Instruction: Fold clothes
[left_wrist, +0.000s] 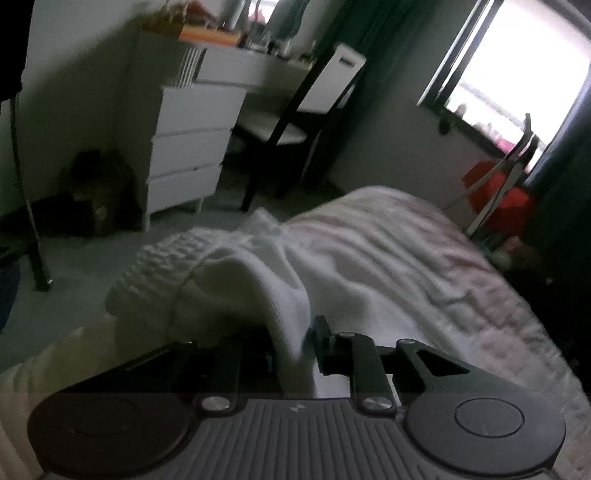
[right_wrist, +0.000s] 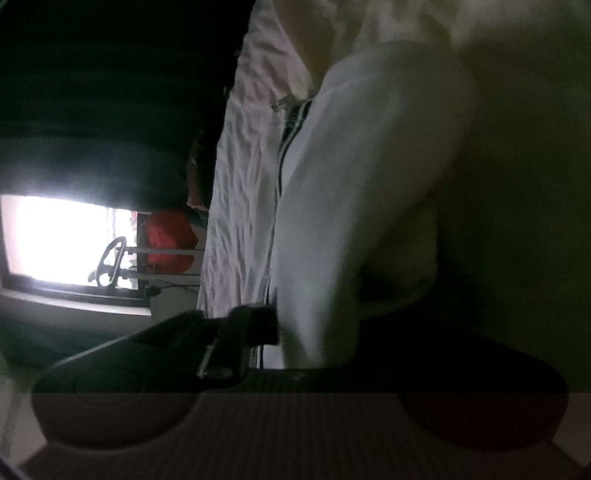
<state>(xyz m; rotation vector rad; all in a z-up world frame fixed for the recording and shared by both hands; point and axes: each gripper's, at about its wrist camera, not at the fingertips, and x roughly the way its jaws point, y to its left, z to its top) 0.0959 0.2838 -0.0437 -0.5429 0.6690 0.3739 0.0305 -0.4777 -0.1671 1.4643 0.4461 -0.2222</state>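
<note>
left gripper, low centre, pinching an edge of one white garment draped over the pale quilted bed. right gripper clamped on white cloth too. best kept taut and level, both pinches together. farther, upper left: one white drawer unit, one chair.

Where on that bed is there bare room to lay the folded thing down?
The pink bedspread lies bare between the white garment and the far end by the red bag. Near the left tongs it is crowded with bunched cloth.
</note>
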